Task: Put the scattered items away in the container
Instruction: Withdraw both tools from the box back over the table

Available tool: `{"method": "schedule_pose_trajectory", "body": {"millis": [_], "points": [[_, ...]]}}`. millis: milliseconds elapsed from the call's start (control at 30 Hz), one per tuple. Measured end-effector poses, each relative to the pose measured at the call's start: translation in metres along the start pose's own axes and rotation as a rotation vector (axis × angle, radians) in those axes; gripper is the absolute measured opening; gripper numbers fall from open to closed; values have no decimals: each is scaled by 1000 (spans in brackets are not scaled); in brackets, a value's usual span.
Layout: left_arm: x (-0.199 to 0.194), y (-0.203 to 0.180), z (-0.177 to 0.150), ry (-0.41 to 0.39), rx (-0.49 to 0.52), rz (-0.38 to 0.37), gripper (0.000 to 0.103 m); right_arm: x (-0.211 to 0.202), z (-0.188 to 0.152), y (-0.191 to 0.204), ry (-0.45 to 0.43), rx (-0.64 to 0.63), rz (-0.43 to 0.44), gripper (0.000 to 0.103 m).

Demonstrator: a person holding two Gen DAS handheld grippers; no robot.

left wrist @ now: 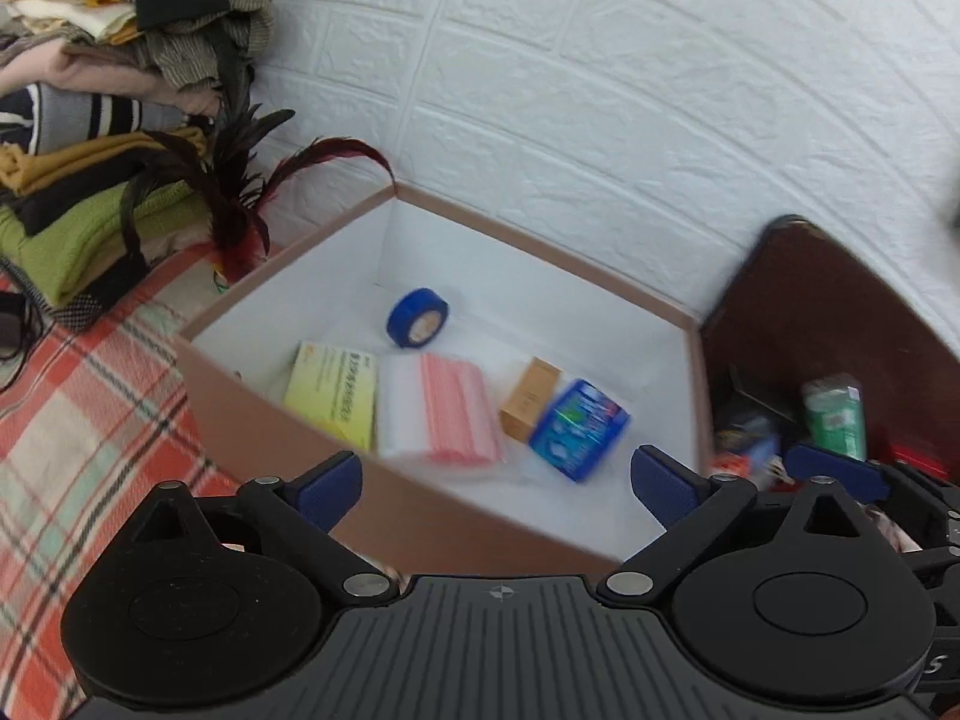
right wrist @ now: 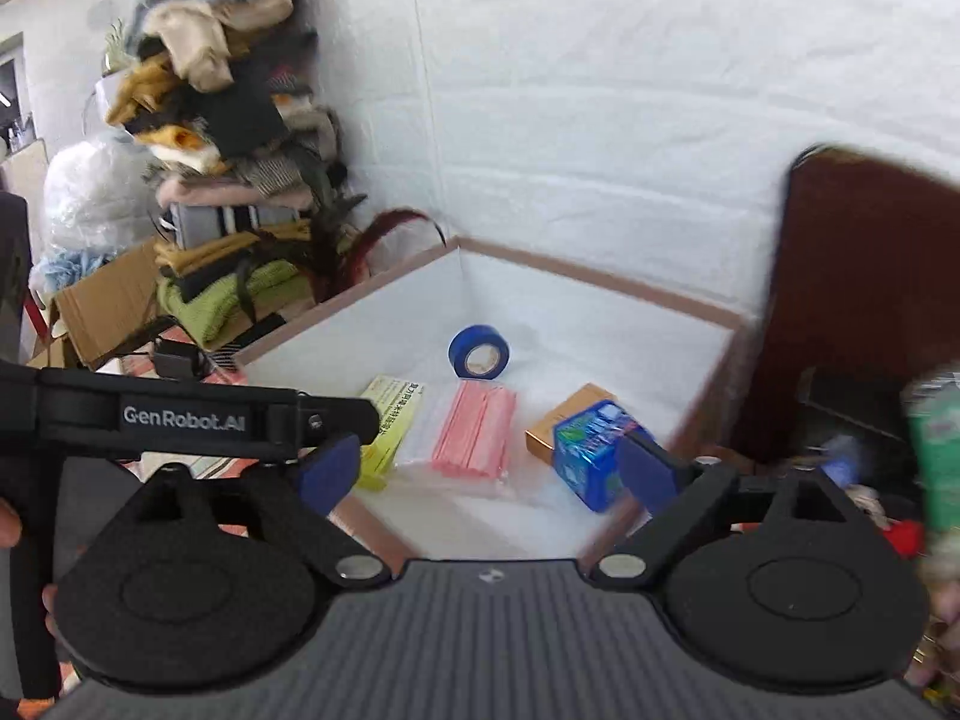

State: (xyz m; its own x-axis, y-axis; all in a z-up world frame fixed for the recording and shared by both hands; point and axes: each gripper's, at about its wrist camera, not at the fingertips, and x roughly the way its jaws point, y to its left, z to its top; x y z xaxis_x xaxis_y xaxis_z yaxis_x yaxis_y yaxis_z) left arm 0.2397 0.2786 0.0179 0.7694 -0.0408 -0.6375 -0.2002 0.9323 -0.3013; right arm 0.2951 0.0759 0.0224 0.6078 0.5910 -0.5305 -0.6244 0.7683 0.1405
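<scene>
A brown box with a white inside [left wrist: 420, 234] [right wrist: 360, 306] stands against the wall. In it lie a blue tape roll [left wrist: 417, 317] [right wrist: 478, 351], a yellow-green packet [left wrist: 336, 393] [right wrist: 390, 420], a bag of pink masks [left wrist: 456, 417] [right wrist: 474, 432], an orange-brown carton [left wrist: 528, 402] [right wrist: 564, 414] and a blue packet [left wrist: 579, 429] [right wrist: 591, 450]. My left gripper [left wrist: 498, 480] is open and empty above the box's near wall. My right gripper [right wrist: 492, 474] is open and empty over the box's near edge. The left gripper's body [right wrist: 180, 414] shows in the right wrist view.
A pile of folded clothes [left wrist: 90, 90] [right wrist: 240, 150] and dark red feathers [left wrist: 240, 192] stand left of the box. A plaid cloth [left wrist: 72, 420] covers the surface. A dark brown bin [left wrist: 840, 312] [right wrist: 870, 270] at the right holds a green packet [left wrist: 834, 414] [right wrist: 936, 450] and clutter.
</scene>
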Motion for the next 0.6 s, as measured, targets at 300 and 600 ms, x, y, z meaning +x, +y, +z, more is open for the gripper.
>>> {"method": "schedule_pose_trajectory", "body": {"millis": [300, 600], "points": [[-45, -50, -126, -2, 135, -11, 103, -134, -108, -27, -185, 179, -65, 102], [-45, -95, -188, 69, 147, -16, 103, -166, -189, -42, -94, 250, -254, 102]]}}
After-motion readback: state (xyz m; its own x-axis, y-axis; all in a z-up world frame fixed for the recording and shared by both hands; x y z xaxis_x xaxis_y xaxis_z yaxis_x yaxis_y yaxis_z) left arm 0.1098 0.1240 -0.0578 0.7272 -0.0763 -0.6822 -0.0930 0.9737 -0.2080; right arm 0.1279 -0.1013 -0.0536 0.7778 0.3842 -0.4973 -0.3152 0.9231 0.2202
